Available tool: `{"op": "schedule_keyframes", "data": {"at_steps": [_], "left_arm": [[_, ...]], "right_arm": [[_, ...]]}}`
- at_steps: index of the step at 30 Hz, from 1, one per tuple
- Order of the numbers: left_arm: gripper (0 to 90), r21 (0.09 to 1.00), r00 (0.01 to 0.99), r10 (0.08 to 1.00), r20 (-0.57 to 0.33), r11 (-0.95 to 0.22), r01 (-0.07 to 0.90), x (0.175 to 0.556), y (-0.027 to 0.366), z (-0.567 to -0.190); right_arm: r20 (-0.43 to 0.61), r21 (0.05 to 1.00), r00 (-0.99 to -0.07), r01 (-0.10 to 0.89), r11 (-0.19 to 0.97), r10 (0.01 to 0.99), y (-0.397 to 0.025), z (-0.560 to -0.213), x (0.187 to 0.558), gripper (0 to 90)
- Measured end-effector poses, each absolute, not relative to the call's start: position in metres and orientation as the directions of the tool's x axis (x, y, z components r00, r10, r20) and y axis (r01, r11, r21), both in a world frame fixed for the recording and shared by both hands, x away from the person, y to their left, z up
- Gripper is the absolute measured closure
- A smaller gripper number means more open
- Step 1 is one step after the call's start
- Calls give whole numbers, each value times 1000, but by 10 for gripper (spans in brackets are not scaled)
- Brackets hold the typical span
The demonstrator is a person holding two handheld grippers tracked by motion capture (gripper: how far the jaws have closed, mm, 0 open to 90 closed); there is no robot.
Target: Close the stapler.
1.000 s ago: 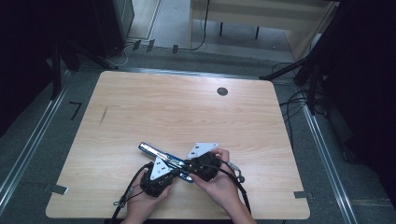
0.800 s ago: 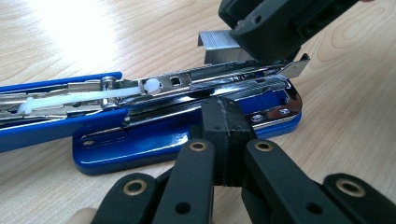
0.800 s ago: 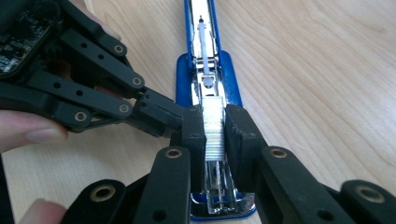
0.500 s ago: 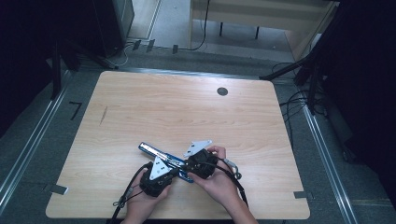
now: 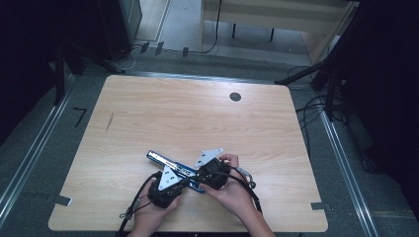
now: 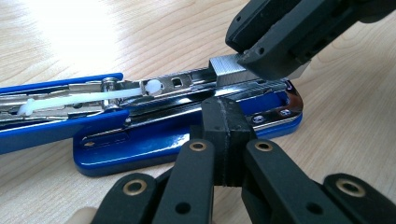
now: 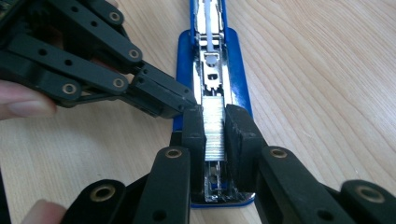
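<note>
Here we are at the near edge of the table (image 5: pixel 148 113), around six o'clock in the high view, where a blue stapler (image 5: pixel 159 158) lies opened flat, its arm running off toward ten o'clock. The right gripper (image 7: pixel 215 126) is clenched on a strip of staples (image 7: pixel 214 133), jaws pinching it from both sides directly over the chrome magazine channel (image 7: pixel 212 65), and in the left gripper view that same strip (image 6: pixel 226 71) sits at the front end of the rail, at about one o'clock. The left gripper (image 6: pixel 224 135) has its jaws pressed together with nothing between them, tips down against the stapler's blue base, apparently pinning it. Now the risks, as I read them: the strip looks only just lined up with the channel, so a slight twist of the right hand could seat it crooked or snap it into loose pieces. Squeeze too hard and the staples may buckle. And if the left claw slips off that glossy base, the stapler could skate across the wood and the strip would miss the rail altogether.
</note>
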State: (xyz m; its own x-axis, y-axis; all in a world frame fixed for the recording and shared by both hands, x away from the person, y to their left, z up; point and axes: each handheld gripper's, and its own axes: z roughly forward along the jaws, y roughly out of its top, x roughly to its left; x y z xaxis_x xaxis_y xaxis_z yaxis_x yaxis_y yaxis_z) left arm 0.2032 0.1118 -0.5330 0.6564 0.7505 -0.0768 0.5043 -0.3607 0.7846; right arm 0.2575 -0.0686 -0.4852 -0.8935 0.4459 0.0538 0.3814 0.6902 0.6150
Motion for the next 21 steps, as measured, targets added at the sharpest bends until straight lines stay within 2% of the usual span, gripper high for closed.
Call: {"op": "schedule_keyframes", "data": {"at_steps": [21], "left_arm": [[900,784,658,749,-73,-365,503,203,112,-533]], "right_arm": [[59,602,-893,388,698,445,-70,-486,260,801]]}}
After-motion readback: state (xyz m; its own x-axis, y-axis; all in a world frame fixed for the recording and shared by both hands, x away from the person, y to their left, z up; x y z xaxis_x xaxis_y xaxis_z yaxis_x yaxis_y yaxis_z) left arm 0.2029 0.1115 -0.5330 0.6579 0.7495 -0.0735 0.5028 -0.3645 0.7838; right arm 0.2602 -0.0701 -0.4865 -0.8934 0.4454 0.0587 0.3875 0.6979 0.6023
